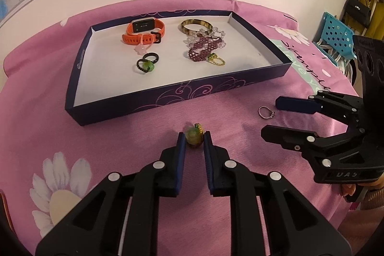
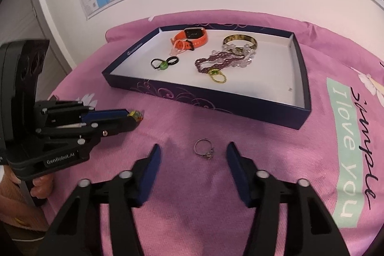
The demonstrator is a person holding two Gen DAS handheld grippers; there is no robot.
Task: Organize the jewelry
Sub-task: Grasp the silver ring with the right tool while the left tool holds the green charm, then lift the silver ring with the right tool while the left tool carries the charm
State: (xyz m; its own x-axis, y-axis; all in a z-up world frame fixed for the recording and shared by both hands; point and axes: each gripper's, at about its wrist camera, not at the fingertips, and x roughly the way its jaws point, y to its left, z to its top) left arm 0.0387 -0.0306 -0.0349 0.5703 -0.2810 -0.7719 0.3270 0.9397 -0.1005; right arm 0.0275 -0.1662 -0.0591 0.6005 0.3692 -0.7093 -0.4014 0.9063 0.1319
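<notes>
My left gripper is shut on a green-stone ring just above the pink cloth, in front of the tray; the ring also shows in the right wrist view. My right gripper is open, its fingers either side of a silver ring lying on the cloth, also seen in the left wrist view. The dark blue tray holds an orange watch, a gold bangle, beaded bracelets and several rings.
The pink flowered cloth covers the table. A wall with maps stands behind it. A blue perforated chair and hanging bags are at the far right.
</notes>
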